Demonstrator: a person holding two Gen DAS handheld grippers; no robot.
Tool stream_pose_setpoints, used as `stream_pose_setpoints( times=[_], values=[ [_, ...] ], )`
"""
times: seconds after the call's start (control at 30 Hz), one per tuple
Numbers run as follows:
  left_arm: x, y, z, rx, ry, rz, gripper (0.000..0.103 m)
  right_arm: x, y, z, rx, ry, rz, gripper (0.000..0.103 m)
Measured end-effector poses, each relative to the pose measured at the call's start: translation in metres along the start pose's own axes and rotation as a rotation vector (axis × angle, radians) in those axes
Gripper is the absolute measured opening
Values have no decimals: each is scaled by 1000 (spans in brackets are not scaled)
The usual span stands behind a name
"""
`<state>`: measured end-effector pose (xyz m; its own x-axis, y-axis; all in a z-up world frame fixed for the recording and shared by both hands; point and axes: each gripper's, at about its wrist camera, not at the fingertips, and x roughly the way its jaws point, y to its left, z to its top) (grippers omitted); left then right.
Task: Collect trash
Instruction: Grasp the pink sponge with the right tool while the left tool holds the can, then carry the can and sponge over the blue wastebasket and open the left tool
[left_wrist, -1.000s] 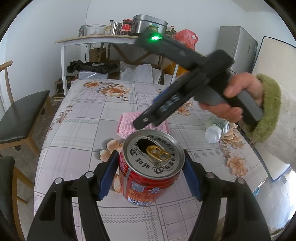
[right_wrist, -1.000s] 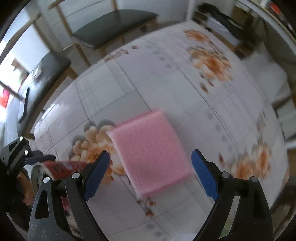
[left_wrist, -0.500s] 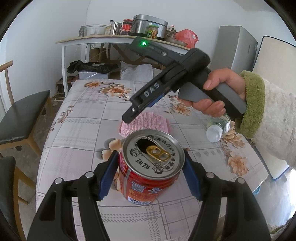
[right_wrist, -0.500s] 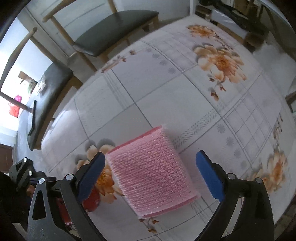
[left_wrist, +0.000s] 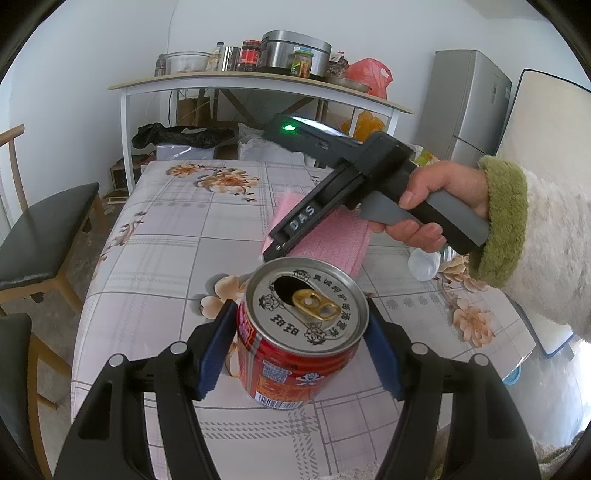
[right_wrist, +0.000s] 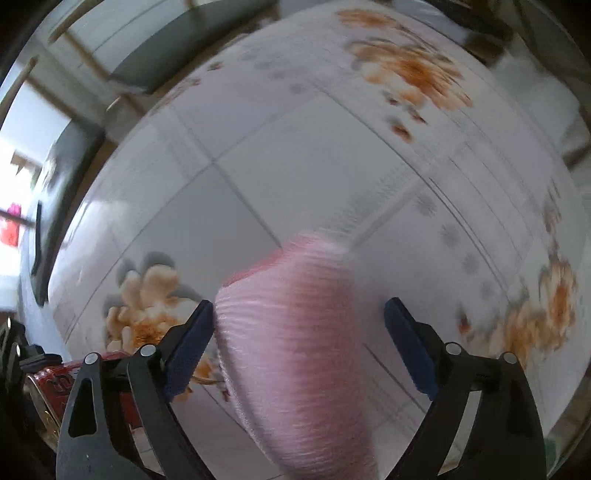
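Right gripper closing, jaws wide astride pink cloth, not yet pinching; probably soft, light, limp, best taken across folded middle.

Right wrist view: motion blur smears everything you see; the pink cloth loses its weave and runs off the bottom edge.
Red can: in your right view only a sliver shows at lower left, behind the finger.
Right gripper: its jaws are closing around the cloth; blur hides whether the pads touch it.
Plastic bottle: your right hand covers all but its pale end.
Shelf jars: labels too small to read.
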<state>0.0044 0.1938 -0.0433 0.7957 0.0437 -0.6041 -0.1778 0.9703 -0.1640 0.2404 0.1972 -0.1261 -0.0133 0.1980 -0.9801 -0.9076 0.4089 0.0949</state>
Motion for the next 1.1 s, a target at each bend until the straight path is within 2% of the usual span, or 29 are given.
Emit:
stream_pose_setpoints(
  times=[0.17,0.47,0.7,1.0,1.07,1.1],
  values=[
    [0,0,0,-1,1,-1,65,-6,-19,-13,146,-14,-30,88],
    [0,0,0,-11,3,-2,66,-39,-18,-37,117,-90,-39,89],
    [0,1,0,-12,1,1,66,-37,-13,-49,96,-72,-115,89],
    [-1,1,0,-12,4,7,66,-17,-7,-48,93,-41,-158,89],
    [-1,0,0,-9,3,10,65,-14,-5,-49,101,-45,-145,86],
    [-1,0,0,-8,3,12,65,-15,-5,-51,109,-49,-127,80]
  ],
)
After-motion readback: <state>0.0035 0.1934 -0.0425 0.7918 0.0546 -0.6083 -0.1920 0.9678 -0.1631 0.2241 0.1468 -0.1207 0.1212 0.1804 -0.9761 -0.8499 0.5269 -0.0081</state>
